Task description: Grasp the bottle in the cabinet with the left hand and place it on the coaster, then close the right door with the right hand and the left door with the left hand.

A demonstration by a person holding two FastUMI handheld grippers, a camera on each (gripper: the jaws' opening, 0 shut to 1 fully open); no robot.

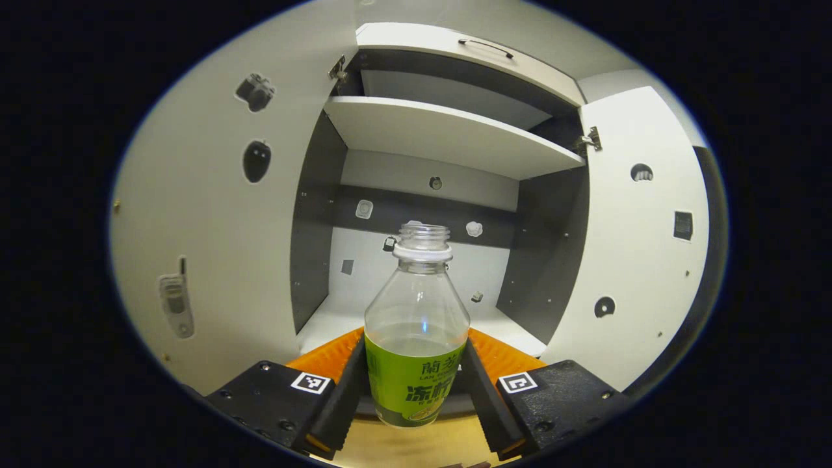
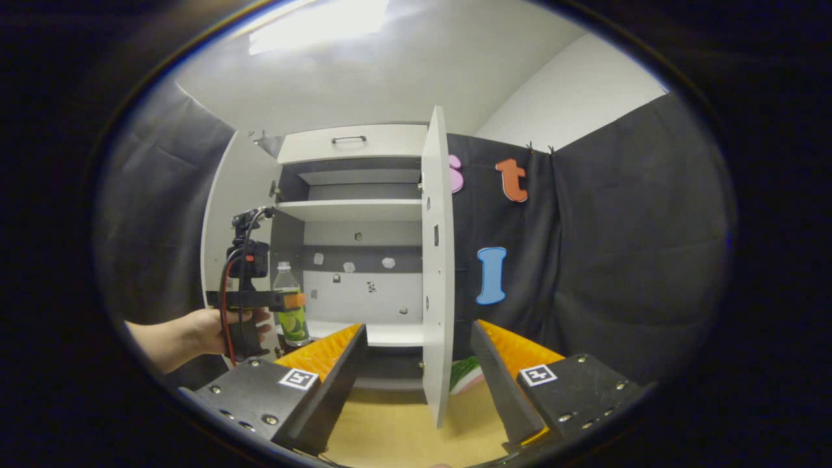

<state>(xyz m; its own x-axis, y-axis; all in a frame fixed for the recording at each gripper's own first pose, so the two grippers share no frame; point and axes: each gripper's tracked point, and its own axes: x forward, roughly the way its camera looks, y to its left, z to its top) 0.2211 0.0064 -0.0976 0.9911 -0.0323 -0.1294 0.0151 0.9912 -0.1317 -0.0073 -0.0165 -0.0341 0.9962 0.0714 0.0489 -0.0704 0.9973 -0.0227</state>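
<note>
A clear capless bottle [image 1: 416,305] with a green label stands upright between the fingers of my left gripper [image 1: 415,341], which is shut on its label just in front of the open cabinet. In the right gripper view a hand holds that left gripper [image 2: 292,301] with the bottle [image 2: 296,325] at the cabinet's left front. My right gripper [image 2: 418,328] is open and holds nothing, facing the edge of the open right door [image 2: 435,260]. The left door [image 2: 227,195] is swung wide. A flat green and pink piece [image 2: 465,377], perhaps the coaster, lies on the table, partly hidden behind the right door.
The cabinet has a white shelf [image 1: 442,130] above the bottle and a drawer with a handle [image 1: 484,47] on top. Both doors, left door [image 1: 208,227] and right door [image 1: 637,247], flank the opening. A wooden table [image 2: 390,429] lies below. Black cloth walls the right side.
</note>
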